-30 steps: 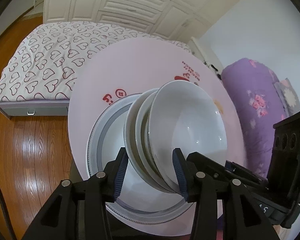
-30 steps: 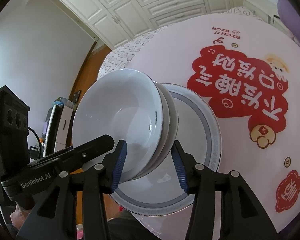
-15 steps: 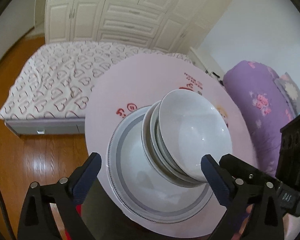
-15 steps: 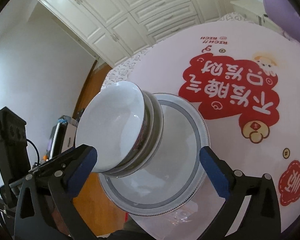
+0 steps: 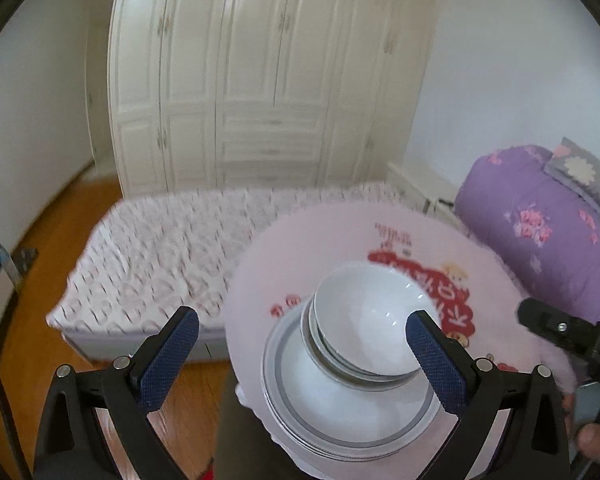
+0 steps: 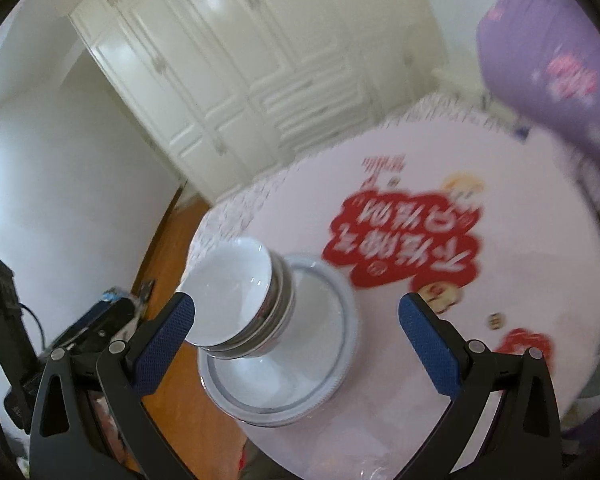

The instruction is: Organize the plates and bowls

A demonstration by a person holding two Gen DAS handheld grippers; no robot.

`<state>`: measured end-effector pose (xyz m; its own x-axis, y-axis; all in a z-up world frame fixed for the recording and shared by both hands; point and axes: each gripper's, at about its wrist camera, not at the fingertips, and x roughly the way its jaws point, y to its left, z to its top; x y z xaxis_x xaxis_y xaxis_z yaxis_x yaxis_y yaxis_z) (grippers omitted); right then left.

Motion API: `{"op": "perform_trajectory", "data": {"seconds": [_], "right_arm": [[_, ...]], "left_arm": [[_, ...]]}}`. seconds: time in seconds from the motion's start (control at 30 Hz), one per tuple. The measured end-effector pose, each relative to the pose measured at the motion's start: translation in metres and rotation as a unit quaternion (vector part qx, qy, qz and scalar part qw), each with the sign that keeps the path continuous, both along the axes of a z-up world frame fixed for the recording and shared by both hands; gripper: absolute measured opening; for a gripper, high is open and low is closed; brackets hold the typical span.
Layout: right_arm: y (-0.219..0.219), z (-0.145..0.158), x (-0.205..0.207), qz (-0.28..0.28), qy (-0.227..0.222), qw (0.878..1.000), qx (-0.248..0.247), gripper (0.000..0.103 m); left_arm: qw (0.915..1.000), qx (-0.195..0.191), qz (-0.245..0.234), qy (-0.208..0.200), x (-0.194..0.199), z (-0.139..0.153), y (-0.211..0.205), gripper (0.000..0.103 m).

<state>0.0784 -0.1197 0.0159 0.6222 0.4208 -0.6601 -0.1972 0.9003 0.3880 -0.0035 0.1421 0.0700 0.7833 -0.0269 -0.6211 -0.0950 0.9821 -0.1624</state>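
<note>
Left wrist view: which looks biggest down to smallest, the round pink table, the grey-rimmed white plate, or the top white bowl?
1. Round pink table
2. Grey-rimmed white plate
3. Top white bowl, stacked on other bowls on the plate. It sits nearer the camera yet still looks smallest.

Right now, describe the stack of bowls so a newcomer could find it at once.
Find the round pink table with the red cartoon print, in front of the bed. Near its front edge lies a wide grey-rimmed plate; the stack of bowls sits on that plate. It is the only deep white crockery there, several bowls nested together.
</note>
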Motion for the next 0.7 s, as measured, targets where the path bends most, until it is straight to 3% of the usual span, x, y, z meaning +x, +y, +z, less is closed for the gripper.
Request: {"op": "perform_trajectory", "data": {"seconds": [0.17,0.33,0.57,0.7], "right_arm": [[-0.012,0.031,-0.045,-0.021,-0.055,0.997,-0.056,0.103],[-0.018,0.054,-0.092,-0.045,-0.106,0.989,-0.096,0.103],[-0.004,0.06,-0.13,-0.053,-0.142,0.981,-0.119,0.103],[0.006,0.058,-0.144,-0.054,-0.152,0.979,-0.126,0.103]], "left_arm": [[0.9986,0.014,0.004,-0.051,-0.042,0.015,-0.006,0.102],[0.9967,-0.005,0.006,-0.08,-0.089,0.02,-0.006,0.102],[0.9941,0.028,0.007,-0.104,-0.165,0.017,-0.013,0.102],[0.9944,0.025,0.012,-0.102,-0.199,0.019,-0.021,0.102]]}}
